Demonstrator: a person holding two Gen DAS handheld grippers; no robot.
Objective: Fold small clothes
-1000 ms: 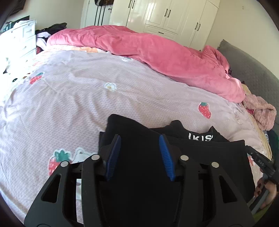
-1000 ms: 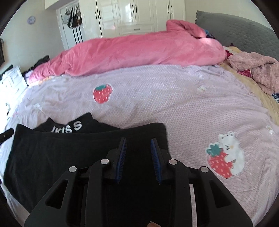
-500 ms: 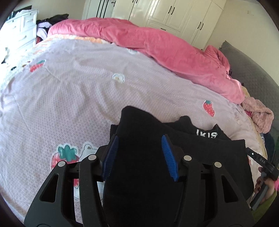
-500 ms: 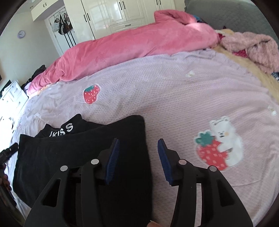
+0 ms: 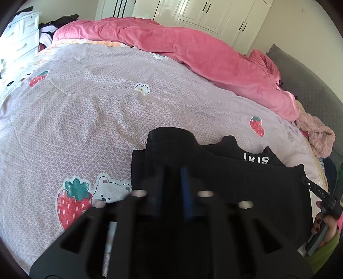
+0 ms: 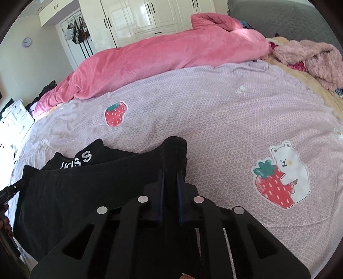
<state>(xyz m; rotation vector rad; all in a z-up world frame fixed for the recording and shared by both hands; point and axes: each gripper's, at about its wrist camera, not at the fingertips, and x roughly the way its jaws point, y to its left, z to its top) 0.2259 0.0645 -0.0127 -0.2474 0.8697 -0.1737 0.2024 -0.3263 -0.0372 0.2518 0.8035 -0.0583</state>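
Note:
A black garment (image 5: 246,184) with white lettering at its collar (image 5: 256,159) lies flat on the lilac strawberry-print bedspread (image 5: 90,111), near the bed's front edge. My left gripper (image 5: 171,169), blurred, has its jaws closing on the garment's left corner, which stands up in a fold between the blue pads. In the right wrist view the same garment (image 6: 85,188) spreads to the left. My right gripper (image 6: 170,171) has its jaws closing on the right corner, and black cloth is pinched between its pads. A hand (image 5: 323,223) holding the right gripper shows at the left wrist view's edge.
A rolled pink duvet (image 5: 203,53) runs along the far side of the bed. A fuzzy pink garment (image 6: 310,58) lies by the grey headboard (image 5: 310,85). White drawers (image 5: 19,43) stand to the left, wardrobes (image 6: 139,19) behind.
Both grippers went from open over the black garment to pinched on its two near corners. The cloth at each corner now bunches up between the pads.

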